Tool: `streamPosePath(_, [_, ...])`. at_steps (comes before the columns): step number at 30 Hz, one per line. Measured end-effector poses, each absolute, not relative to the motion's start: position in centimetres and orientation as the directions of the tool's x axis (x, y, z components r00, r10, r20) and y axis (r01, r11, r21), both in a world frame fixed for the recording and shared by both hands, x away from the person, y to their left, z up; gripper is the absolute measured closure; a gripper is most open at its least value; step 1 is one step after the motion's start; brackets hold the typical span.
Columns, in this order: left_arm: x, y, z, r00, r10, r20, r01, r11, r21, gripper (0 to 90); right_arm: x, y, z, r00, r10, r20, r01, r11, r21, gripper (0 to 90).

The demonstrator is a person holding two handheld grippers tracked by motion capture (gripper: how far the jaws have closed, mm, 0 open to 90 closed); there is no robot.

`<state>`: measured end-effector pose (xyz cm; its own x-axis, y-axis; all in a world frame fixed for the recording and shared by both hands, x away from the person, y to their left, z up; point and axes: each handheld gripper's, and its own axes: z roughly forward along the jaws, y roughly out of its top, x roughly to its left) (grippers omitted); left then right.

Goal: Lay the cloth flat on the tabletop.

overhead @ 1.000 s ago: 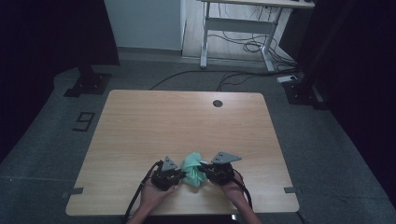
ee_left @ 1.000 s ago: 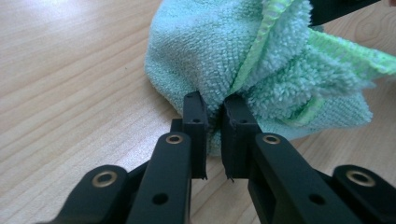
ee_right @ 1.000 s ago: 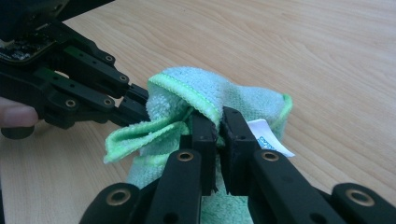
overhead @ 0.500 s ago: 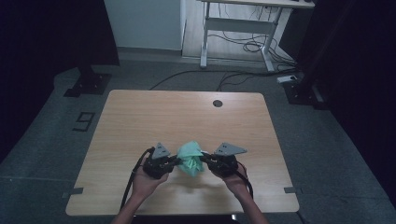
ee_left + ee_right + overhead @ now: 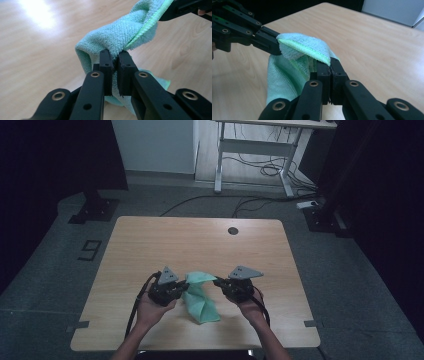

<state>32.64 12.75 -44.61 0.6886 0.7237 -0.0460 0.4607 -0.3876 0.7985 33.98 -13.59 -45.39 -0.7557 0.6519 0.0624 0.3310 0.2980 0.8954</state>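
A mint-green terry cloth point(image 5: 201, 299) is held up by its top edge between my two grippers, and its lower part trails down onto the wooden table point(image 5: 200, 240). My left gripper point(image 5: 184, 287) is shut on the cloth's left end. In the left gripper view the jaws point(image 5: 115, 57) pinch a bunched fold of the cloth point(image 5: 120, 35). My right gripper point(image 5: 218, 281) is shut on the cloth's right end. The right gripper view has the jaws point(image 5: 330, 67) clamped on the stitched hem of the cloth point(image 5: 284, 72), with the left gripper point(image 5: 274, 47) gripping the same edge opposite.
A round cable hole point(image 5: 232, 230) sits near the table's far edge. Beyond the table stand a desk frame with cables point(image 5: 255, 150) and dark stand bases on the floor point(image 5: 95, 210). The near table edge point(image 5: 200, 347) lies just below the hands.
Both hands have risen and moved away from the near edge, spreading apart a little. The cloth, bunched low between the grippers before, now hangs from them.
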Motion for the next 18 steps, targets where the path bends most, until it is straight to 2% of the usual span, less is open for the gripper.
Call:
streamPosePath(5, [33.1, 13.1, -40.0, 0.684, 0.730, 0.020, 0.385, -0.384, 0.839, 83.6, 34.5, -13.5, -42.3, -0.750, 0.659, 0.045, 0.275, 0.249, 0.929, 88.1])
streamPosePath(9, [32.3, 12.6, -38.1, 0.688, 0.722, 0.071, 0.324, -0.392, 0.861, 83.4, 34.1, -13.7, -40.4, -0.744, 0.668, 0.027, 0.220, 0.206, 0.954, 88.0])
streamPosePath(14, [31.6, 11.2, -41.8, 0.719, 0.693, 0.044, 0.373, -0.439, 0.817, 79.6, 33.4, -14.3, -42.3, -0.728, 0.685, 0.022, 0.261, 0.248, 0.933, 87.8])
streamPosePath(15, [31.4, 10.5, -44.5, 0.737, 0.675, 0.011, 0.412, -0.462, 0.785, 76.2, 33.4, -15.1, -44.6, -0.714, 0.699, 0.046, 0.327, 0.275, 0.904, 87.6])
streamPosePath(16, [31.4, 10.5, -44.5, 0.737, 0.675, 0.011, 0.412, -0.462, 0.785, 73.2, 33.4, -15.1, -44.6, -0.714, 0.699, 0.046, 0.327, 0.275, 0.904, 87.6])
streamPosePath(17, [31.1, 10.3, -46.3, 0.741, 0.671, -0.001, 0.430, -0.474, 0.769, 73.2, 33.4, -15.5, -45.4, -0.713, 0.700, 0.053, 0.347, 0.286, 0.893, 87.5])
streamPosePath(18, [31.0, 10.3, -47.4, 0.745, 0.666, -0.028, 0.448, -0.470, 0.761, 67.1, 33.3, -16.0, -46.9, -0.708, 0.704, 0.062, 0.384, 0.310, 0.870, 87.2])
